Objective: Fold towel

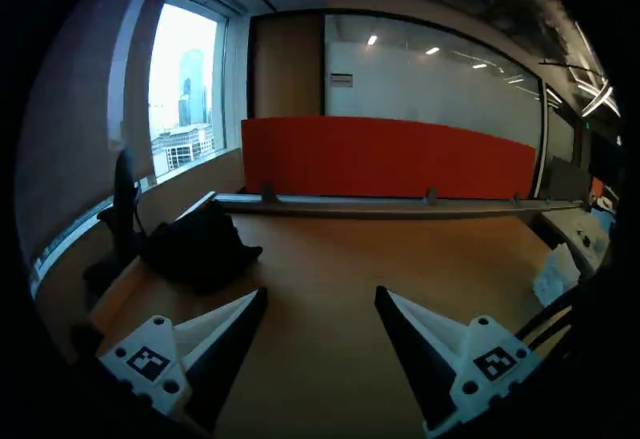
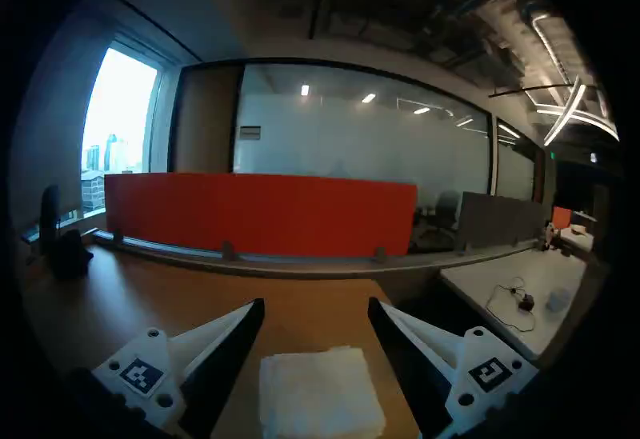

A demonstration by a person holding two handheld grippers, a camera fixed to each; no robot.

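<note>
A black bag (image 1: 196, 251) sits on the wooden desk (image 1: 336, 263); we cannot see inside it. Our left gripper (image 1: 320, 290) hangs level over the desk, wide open, holding nothing. Our right gripper (image 2: 314, 301) is wide open too, above the folded white towel (image 2: 320, 391) lying flat between its fingers.
</note>
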